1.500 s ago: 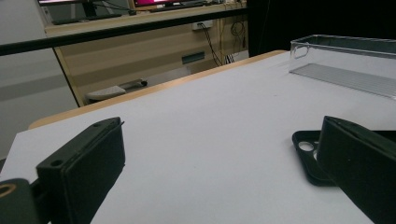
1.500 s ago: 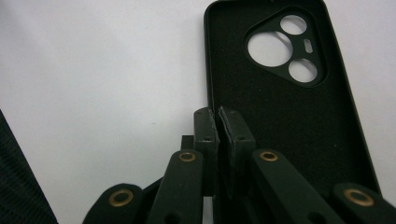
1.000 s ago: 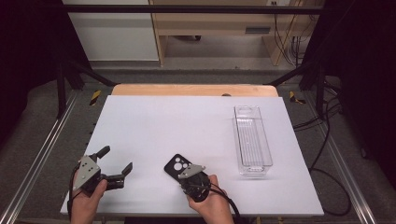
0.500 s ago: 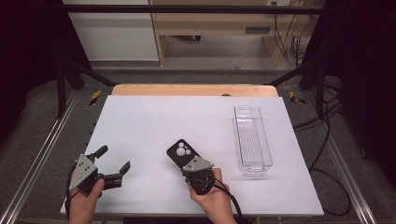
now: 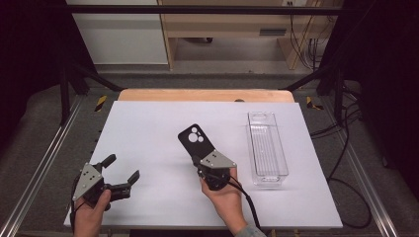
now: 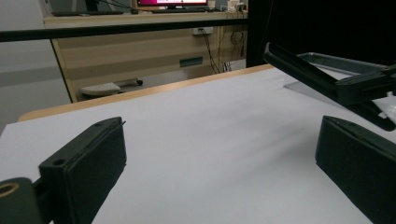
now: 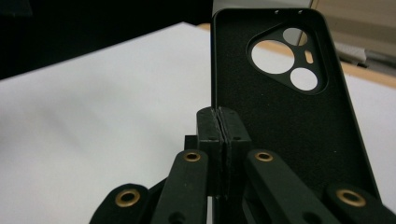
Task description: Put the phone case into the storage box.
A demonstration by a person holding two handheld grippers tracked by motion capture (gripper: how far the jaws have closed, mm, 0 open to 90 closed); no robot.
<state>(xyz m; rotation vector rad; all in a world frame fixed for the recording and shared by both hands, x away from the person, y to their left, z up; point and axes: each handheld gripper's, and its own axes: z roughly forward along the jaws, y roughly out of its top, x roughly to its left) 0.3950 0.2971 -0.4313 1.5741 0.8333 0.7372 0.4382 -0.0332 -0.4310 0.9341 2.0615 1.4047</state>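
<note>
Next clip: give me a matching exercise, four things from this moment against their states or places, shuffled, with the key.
Things:
1. left hand-held gripper
2. right hand-held gripper
3. black phone case with camera cutouts
4. clear plastic rectangular tray

States:
A. lies empty toward the table's right side
B. jaws apart, holding nothing
C. lifted off the white table, pinched at one edge
D. jaws closed on a case edge

Pairs: 1-B, 2-D, 3-C, 4-A

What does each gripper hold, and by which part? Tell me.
The right gripper pinches the black phone case by its side edge near the bottom; the left gripper is open and holds nothing.
</note>
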